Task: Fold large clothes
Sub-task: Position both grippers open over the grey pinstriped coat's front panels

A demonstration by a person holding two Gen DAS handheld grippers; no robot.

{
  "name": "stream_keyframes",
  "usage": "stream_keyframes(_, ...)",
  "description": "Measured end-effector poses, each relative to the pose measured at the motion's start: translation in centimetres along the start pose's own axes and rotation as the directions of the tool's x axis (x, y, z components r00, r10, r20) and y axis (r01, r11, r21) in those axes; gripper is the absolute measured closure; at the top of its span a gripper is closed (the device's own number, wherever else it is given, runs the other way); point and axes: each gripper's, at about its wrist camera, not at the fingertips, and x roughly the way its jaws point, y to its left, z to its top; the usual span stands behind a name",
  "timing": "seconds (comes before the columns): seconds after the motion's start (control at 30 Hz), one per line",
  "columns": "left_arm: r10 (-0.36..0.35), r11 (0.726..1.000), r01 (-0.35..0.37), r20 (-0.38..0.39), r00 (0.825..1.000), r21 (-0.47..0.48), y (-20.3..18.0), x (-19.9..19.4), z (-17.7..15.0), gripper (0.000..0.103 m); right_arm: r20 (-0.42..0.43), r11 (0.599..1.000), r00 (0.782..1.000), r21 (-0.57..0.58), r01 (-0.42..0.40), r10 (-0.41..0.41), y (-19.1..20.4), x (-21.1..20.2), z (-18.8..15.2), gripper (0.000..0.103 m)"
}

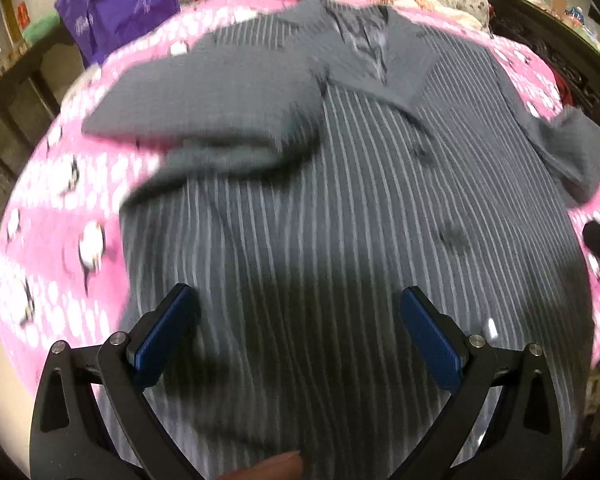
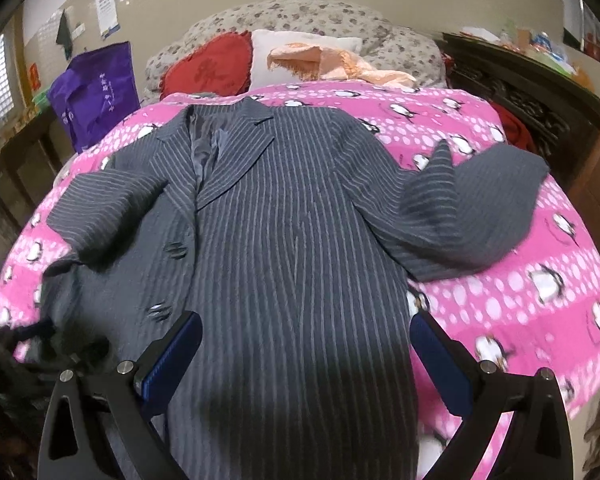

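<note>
Grey pinstriped wool coat (image 1: 340, 208) lay front-up on the pink penguin-print blanket (image 1: 52, 208). Left wrist view: left gripper (image 1: 300, 344) hovered spread wide, holding nothing; its near sleeve lay crossed inward. Right wrist view: right gripper (image 2: 306, 364) likewise gaped empty above the hem. The bunched far sleeve (image 2: 472, 216) risked a lopsided fold. Blanket lay bare rightward.

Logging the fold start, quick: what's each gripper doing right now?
Left gripper: open, holding nothing, over the striped coat.
Right gripper: open, holding nothing, over the same coat.
</note>
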Motion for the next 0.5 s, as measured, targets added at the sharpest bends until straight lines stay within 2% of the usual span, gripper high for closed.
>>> stream_keyframes(0.07,0.014,1.000,-0.014,0.010,1.000,0.015,-0.1,1.4,1.3,0.000,0.010,1.000,1.000,-0.012,0.001,-0.001,-0.3,2.0,0.2,0.000)
stream_keyframes(0.1,-0.002,1.000,0.002,0.010,1.000,0.018,-0.1,2.1,1.8,0.000,-0.005,1.000,1.000,-0.021,0.014,-0.014,-0.5,3.2,0.3,0.000)
stream_keyframes(0.2,-0.018,1.000,0.018,0.007,1.000,0.020,0.0,4.2,2.1,0.000,-0.076,0.999,0.997,-0.016,0.029,-0.030,-1.4,6.5,-0.4,0.000)
stream_keyframes(0.27,-0.054,0.998,0.054,0.035,0.998,-0.020,0.5,4.4,1.8,0.000,-0.145,1.000,0.989,0.012,0.029,-0.027,-2.1,8.3,-1.5,0.000)
stream_keyframes(0.33,-0.058,0.998,0.059,0.067,0.996,-0.021,0.6,4.4,1.3,0.000,-0.138,0.998,0.990,0.064,-0.010,0.019,-2.7,8.7,-2.0,0.000)
stream_keyframes(0.5,-0.065,0.997,0.067,0.085,0.994,-0.027,1.0,4.2,0.8,0.000,-0.147,0.995,0.988,0.095,-0.038,0.052,-3.5,9.0,-2.6,0.000)
